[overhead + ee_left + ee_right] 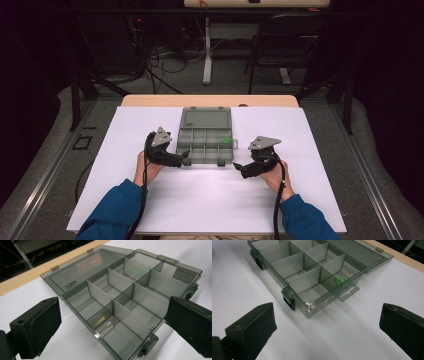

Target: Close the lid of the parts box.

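High view shows a smoky grey compartment box (205,144) lying open on the white board (210,200), near its far middle, with the lid (206,118) folded flat away from the person. Thin dividers split the tray into small cells; a small green item (226,140) sits in a cell at the right end, next to the hanging tab (235,144). Two dark latches (220,163) stick out from the near edge.

Left gripper (183,155) rests at the box's near left corner, its tip just beside the tray wall; whether it touches is unclear. In the left gripper view its jaws stand wide apart with the tray (125,312) between and beyond them, holding nothing. Right gripper (237,165) lies on the board near the box's near right corner, apart from it. In the right gripper view its jaws are also spread wide and empty, the corner latch (289,301) and green item (341,279) ahead.

Blue sleeves (115,207) enter from the bottom edge. Beyond the board lie the wooden table edge (210,100), a chair (287,42) and floor cables (165,60).
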